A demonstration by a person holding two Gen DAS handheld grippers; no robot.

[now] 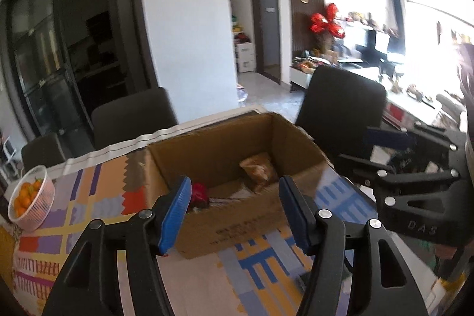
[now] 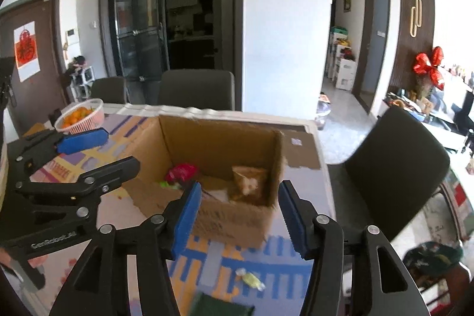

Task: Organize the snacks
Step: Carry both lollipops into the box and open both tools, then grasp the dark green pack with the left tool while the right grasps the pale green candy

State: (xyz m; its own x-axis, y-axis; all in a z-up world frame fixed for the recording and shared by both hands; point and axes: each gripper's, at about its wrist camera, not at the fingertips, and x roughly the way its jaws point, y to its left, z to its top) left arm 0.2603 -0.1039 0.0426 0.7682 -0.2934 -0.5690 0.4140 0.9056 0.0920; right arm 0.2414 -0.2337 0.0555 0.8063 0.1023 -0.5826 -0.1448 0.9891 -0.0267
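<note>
An open cardboard box [image 1: 237, 224] [image 2: 234, 215] stands on the patterned tablecloth [image 1: 89, 197]. Inside lie an orange snack bag [image 1: 259, 171] [image 2: 247, 182] and a red packet [image 1: 199, 191] [image 2: 181, 171]. My left gripper [image 1: 234, 212] is open just short of the box's near wall, with nothing between its blue pads. My right gripper [image 2: 240, 215] is open too, in front of the box's near right corner, and holds nothing. On the cloth below it lie a small yellow wrapped candy [image 2: 251, 279] and a dark green packet [image 2: 222, 305]. Each gripper shows in the other's view.
A white basket of oranges [image 1: 31, 197] [image 2: 81, 114] sits at the table's far left. Dark chairs [image 1: 340, 99] [image 2: 195, 89] stand around the table. The right table edge runs close beside the box.
</note>
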